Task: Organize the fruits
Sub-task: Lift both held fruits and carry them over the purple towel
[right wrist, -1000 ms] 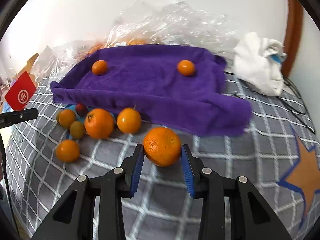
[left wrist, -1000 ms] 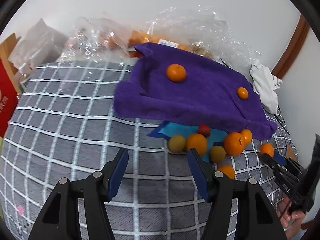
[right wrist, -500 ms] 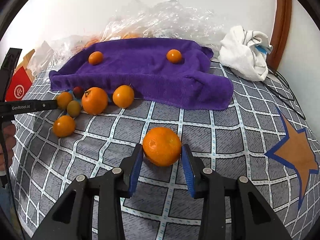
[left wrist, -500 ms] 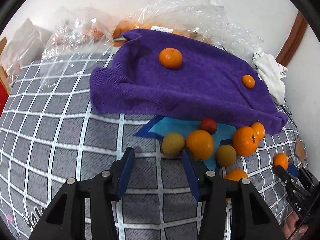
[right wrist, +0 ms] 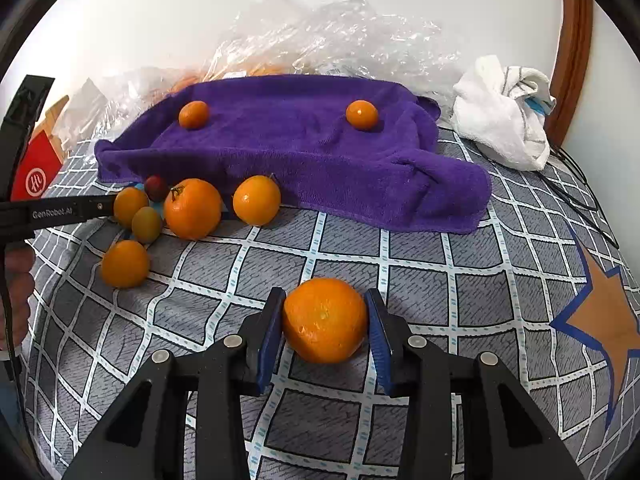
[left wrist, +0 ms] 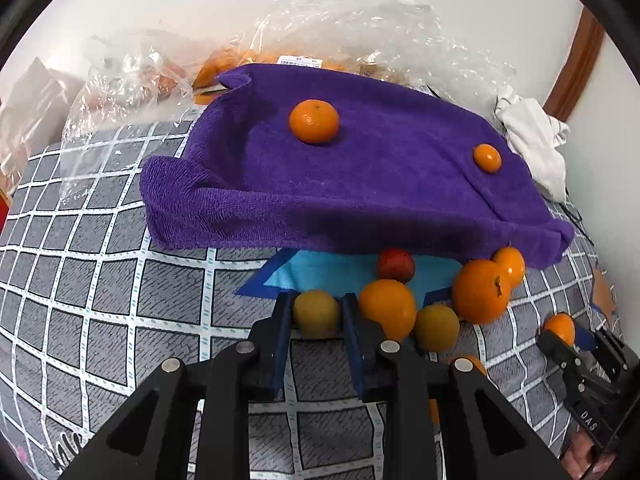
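A: Quick status, biggest first?

B: Purple towel is the landmark, spread on the checked bedcover. Behind the towel, plastic bags w/ more fruit, can't count it. White cloth off its right end.

A: What's sorted so far?

B: Two only, by my read. One mandarin on the towel's left part, a smaller one on its right part. Well apart.

A: And what's left?

B: Most of it. Cluster along the towel's front edge, left end: a big orange, a few mid oranges, a yellowish plum touching the big one, and a small red fruit tucked right at the hem. One loose orange further out from the towel.

A: R gripper?

B: R gripper is in front of the towel, towards its right side, well clear of the hem. Jaws bracket a big orange, pads on or v. near the skin. Looks gripped, can't swear full contact; it sits low on the cover.

A: L?

B: L gripper is at the cluster, just in front of the towel's edge. Jaws close around a yellowish fruit, pads touching both sides as far as I can tell.

A: So progress?

B: Early. Two placed, two in hand, approx six waiting.
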